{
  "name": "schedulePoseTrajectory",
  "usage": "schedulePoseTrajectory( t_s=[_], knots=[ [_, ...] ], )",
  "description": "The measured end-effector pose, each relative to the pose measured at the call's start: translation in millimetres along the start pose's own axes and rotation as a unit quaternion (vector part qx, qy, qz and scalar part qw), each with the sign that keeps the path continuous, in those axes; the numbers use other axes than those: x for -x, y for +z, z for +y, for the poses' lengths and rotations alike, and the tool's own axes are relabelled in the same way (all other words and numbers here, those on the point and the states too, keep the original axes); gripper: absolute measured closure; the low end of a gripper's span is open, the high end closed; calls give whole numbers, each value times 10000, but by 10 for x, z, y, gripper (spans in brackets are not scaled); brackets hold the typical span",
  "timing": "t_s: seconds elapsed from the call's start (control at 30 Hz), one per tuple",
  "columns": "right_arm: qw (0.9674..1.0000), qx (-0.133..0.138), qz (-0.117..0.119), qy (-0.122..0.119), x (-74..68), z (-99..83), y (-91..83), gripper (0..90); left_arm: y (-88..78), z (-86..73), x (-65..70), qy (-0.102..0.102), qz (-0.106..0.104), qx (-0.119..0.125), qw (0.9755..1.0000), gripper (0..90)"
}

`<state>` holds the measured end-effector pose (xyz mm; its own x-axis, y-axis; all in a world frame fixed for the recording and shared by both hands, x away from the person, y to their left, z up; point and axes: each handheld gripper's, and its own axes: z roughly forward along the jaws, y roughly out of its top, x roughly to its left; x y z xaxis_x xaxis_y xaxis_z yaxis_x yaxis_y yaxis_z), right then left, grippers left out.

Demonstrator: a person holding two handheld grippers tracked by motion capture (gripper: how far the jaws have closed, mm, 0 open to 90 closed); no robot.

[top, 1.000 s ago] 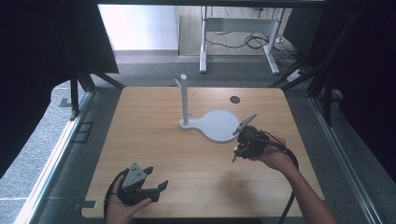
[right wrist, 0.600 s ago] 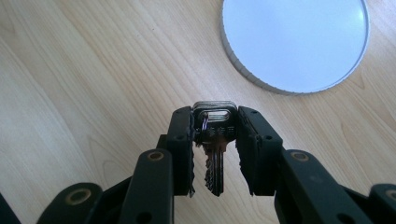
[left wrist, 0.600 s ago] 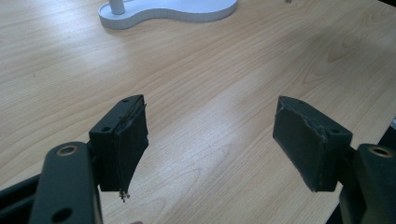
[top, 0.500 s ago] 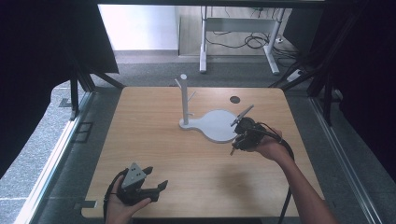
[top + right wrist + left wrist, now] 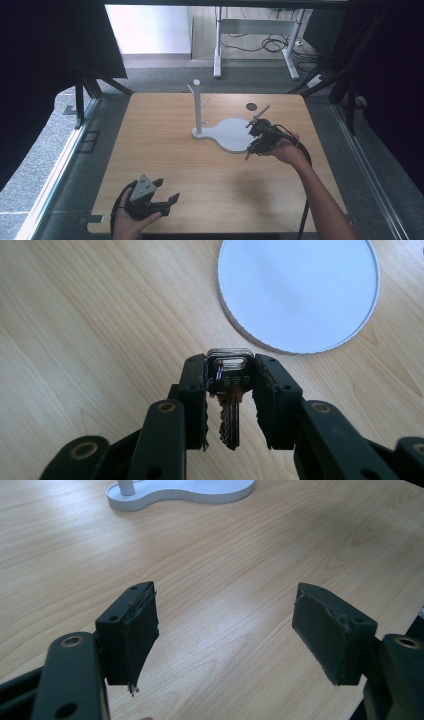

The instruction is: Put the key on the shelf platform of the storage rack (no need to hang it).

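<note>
Right gripper grasps a key beside the stand, probably unhung; left gripper released.

Left claw: black body, topped by a grey three-cornered plate with small dark holes. Two black block-shaped pads are fitted, screw holes noted on their upper faces; brass-ringed pivot holes are seen on the arms. Right claw: black linkage arms, same brass-ringed holes. Black cables are attached. Forearms are bare, unsleeved.
</note>
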<state>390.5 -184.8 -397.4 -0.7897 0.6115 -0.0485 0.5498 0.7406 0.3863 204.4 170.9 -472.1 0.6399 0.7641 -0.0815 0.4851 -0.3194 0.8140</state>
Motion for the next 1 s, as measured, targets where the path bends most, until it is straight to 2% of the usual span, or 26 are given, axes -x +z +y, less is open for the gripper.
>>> schedulePoseTrajectory(
  t_s=[0.53, 1.0],
  knots=[
    [9998, -24, -26, 175, 154, 111, 50, 681, 9, -1, 3, 5, -6, -10, 10000, 266],
    [9996, -64, -52, 253, 275, 324, 72, 681, -11, 13, 10, 14, -28, 30, 10000, 266]
  ],
)
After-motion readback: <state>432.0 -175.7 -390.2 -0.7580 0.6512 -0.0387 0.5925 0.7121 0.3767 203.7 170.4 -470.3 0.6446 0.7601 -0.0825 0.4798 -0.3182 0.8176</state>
